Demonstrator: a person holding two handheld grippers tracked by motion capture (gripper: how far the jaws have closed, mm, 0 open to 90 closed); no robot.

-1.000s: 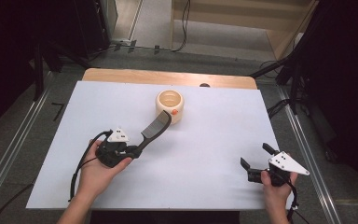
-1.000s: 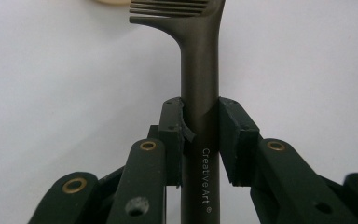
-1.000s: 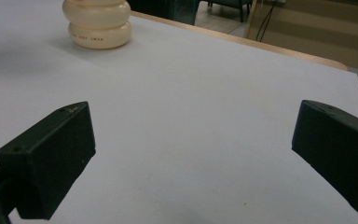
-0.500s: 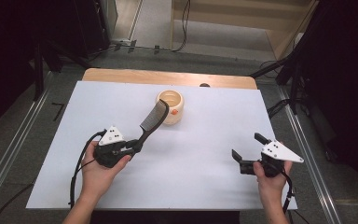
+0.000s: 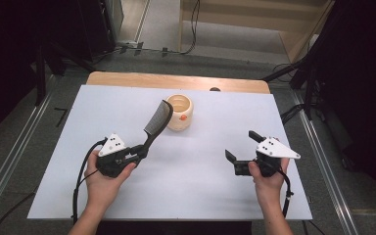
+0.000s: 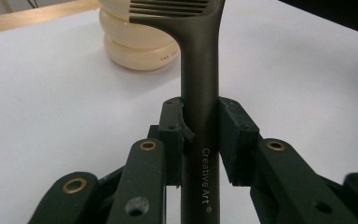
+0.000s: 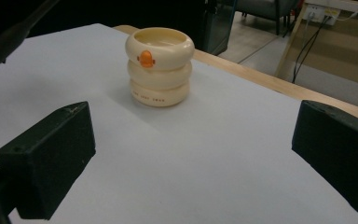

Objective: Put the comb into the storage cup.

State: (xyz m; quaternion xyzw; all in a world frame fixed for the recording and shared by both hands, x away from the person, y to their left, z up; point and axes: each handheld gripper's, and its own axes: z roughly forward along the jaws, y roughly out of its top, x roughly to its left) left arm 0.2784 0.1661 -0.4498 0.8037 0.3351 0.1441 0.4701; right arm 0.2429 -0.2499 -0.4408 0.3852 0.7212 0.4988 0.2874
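Your left gripper [image 6: 200, 140] is clamped on the comb [image 5: 156, 120] handle, teeth end just beside the cream cup [image 5: 179, 111]. Comb's light, stiff plastic, prob slick; grip mid-handle. Right gripper [image 5: 242, 149], away from cup, jaws wide apart, empty.

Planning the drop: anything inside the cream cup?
The cream cup shows a bare inner wall near the rim; its bottom is hidden by its rim, and the comb in the left claw overlaps its left side.
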